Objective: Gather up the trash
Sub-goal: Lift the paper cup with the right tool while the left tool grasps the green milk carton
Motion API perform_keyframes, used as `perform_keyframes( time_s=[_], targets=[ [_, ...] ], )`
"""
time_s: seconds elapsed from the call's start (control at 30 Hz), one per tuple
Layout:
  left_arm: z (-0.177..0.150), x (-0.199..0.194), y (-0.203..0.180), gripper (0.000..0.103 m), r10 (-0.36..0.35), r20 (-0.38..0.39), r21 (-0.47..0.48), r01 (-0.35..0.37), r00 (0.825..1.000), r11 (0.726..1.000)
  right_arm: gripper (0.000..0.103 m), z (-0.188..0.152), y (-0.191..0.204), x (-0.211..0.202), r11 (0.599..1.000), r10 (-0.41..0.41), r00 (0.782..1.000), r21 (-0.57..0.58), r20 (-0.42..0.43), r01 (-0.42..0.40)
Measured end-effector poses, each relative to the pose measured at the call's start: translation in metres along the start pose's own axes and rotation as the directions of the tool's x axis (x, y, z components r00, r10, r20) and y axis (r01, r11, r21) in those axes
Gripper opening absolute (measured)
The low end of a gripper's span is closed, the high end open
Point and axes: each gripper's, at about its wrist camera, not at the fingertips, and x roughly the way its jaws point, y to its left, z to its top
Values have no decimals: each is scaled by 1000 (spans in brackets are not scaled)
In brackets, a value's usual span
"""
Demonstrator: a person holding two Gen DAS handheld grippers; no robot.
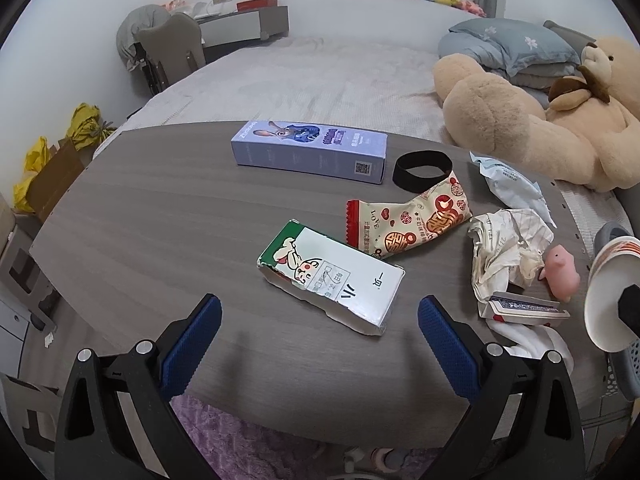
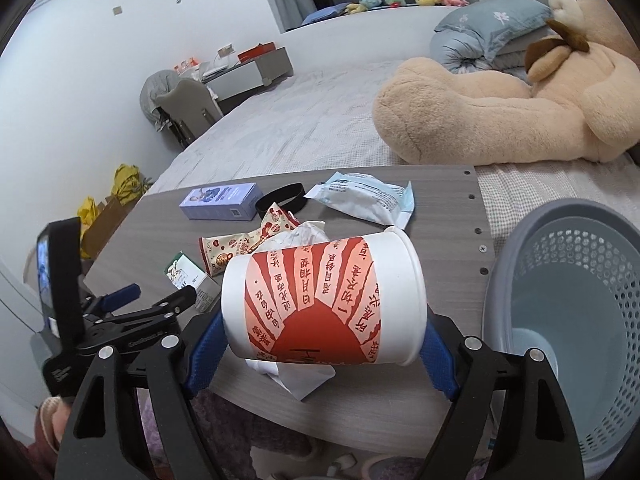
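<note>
Right gripper: clamped on the paper cup, one pad at the base end, one at the rim end; the cup lies sideways between them.
Paper cup, place: held off the desk, just left of the basket, not yet over its opening.
Left gripper: jaws apart, holding nothing; it hovers near the torn carton, well left of the basket.
Basket: beside the desk's right edge, apparently nothing in it.
Trash remaining on desk, judged: torn carton, snack wrapper, crumpled paper, blue-white packet, all left of the basket.
Doubtful items: purple box, black band and pink toy may not be trash.
Step in hand, judged: carrying the cup across to the basket.
Risk one: thin cup walls gripped end to end may buckle or slip, dropping the cup short of the basket.
Risk two: releasing too early would land the cup on the basket's rim or the floor.
Risk three: white paper beneath the cup could be dragged off the desk edge.
Risk four: any liquid left inside could spill from the sideways cup.
</note>
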Motion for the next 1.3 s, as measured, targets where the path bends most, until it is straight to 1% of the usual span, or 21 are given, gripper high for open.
perform_keyframes(
  time_s=[0.13, 0.27, 0.37, 0.6, 0.67, 0.83, 0.93, 1.1, 1.2, 1.3],
  targets=[
    [1, 10, -3, 97, 21, -6, 13, -21, 1000, 1000, 79, 0, -9, -3, 999, -3, 1000, 41, 5, 3],
    [-1, 15, 5, 97, 35, -19, 7, -34, 999, 999, 79, 0, -11, -4, 998, -13, 1000, 55, 7, 12],
    [-3, 13, 17, 97, 43, -20, -9, -43, 999, 999, 79, -1, -10, -4, 998, -16, 1000, 55, 7, 15],
    [-11, 7, 53, 97, 90, -40, -52, -92, 995, 994, 79, -2, -2, -3, 999, -28, 1000, 43, 8, 27],
    [-13, 2, 61, 97, 92, -37, -65, -95, 995, 993, 79, -3, 1, -3, 999, -32, 999, 39, 9, 32],
    [-11, -12, 65, 97, 73, -2, -73, -73, 997, 995, 79, -6, 7, -3, 999, -36, 999, 32, 9, 36],
    [-1, -9, 61, 97, 49, 3, -79, -48, 999, 996, 79, -6, 8, -2, 999, -34, 999, 29, 7, 34],
    [15, 10, 50, 97, 11, -11, -89, -12, 1000, 996, 79, -7, 7, 0, 999, -40, 999, 31, 2, 40],
    [19, 25, 45, 97, 10, -34, -81, -13, 999, 997, 79, -6, 4, 1, 998, -40, 999, 42, -1, 40],
    [18, 36, 44, 97, -6, -63, -85, 1, 998, 996, 79, -6, 2, 1, 998, -44, 999, 50, -2, 44]
  ],
)
